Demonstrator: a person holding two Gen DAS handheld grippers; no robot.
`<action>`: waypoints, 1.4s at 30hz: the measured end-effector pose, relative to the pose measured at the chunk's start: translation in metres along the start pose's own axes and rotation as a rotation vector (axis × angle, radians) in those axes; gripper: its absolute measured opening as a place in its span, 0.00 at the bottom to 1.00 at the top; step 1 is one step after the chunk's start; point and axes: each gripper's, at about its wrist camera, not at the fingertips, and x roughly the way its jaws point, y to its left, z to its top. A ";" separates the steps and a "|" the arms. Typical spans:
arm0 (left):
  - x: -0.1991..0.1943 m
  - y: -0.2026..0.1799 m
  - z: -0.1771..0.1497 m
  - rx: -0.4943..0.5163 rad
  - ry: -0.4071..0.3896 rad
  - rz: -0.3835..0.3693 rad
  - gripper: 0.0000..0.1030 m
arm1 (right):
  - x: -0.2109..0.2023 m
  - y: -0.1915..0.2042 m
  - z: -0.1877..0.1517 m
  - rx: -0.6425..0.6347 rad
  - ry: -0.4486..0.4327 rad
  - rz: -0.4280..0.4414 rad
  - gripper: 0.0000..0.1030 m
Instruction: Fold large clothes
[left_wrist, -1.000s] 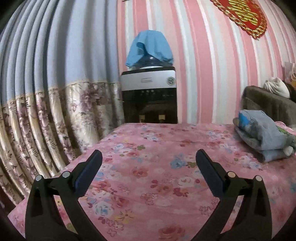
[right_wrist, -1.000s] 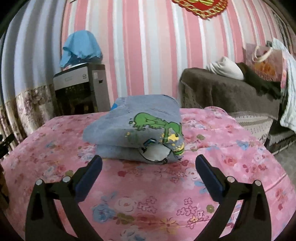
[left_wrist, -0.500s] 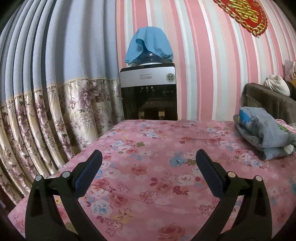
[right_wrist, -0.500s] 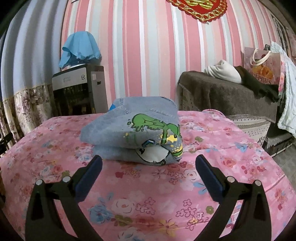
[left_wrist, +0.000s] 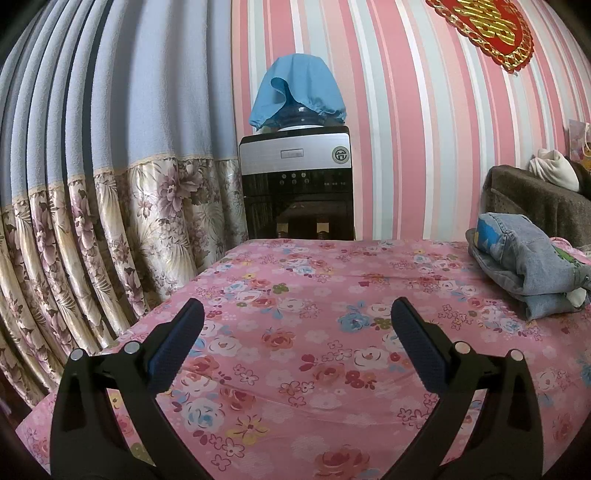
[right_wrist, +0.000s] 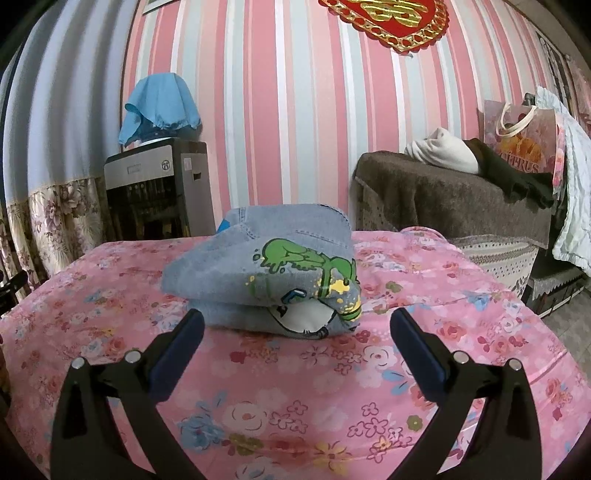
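A folded blue denim garment (right_wrist: 273, 266) with a green cartoon print lies in a compact stack on the pink floral bedspread (right_wrist: 295, 406). My right gripper (right_wrist: 295, 332) hangs open just in front of it, nothing between its fingers. In the left wrist view the same denim stack (left_wrist: 524, 266) sits at the far right of the bedspread (left_wrist: 314, 350). My left gripper (left_wrist: 295, 321) is open over bare bedspread, well to the left of the garment.
A water dispenser (left_wrist: 295, 184) with a blue cloth cover (left_wrist: 299, 92) stands past the bed's far edge. Floral curtains (left_wrist: 92, 221) hang at the left. A brown covered sofa (right_wrist: 443, 195) with a white bundle (right_wrist: 443, 151) and a gift bag (right_wrist: 524, 144) stands at the right.
Both views have tilted slightly so the bed sits lower in frame and more wall shows. The denim stack has not moved, and both grippers stay open.
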 end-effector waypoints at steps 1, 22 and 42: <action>0.000 0.000 0.000 0.000 -0.001 0.000 0.97 | 0.000 0.000 0.000 0.000 -0.001 -0.001 0.98; 0.004 0.007 0.004 -0.058 -0.005 0.007 0.97 | 0.000 -0.001 -0.002 0.006 -0.002 0.005 0.98; 0.008 0.026 0.004 -0.146 -0.003 0.045 0.97 | 0.001 0.000 -0.003 0.007 0.008 0.003 0.98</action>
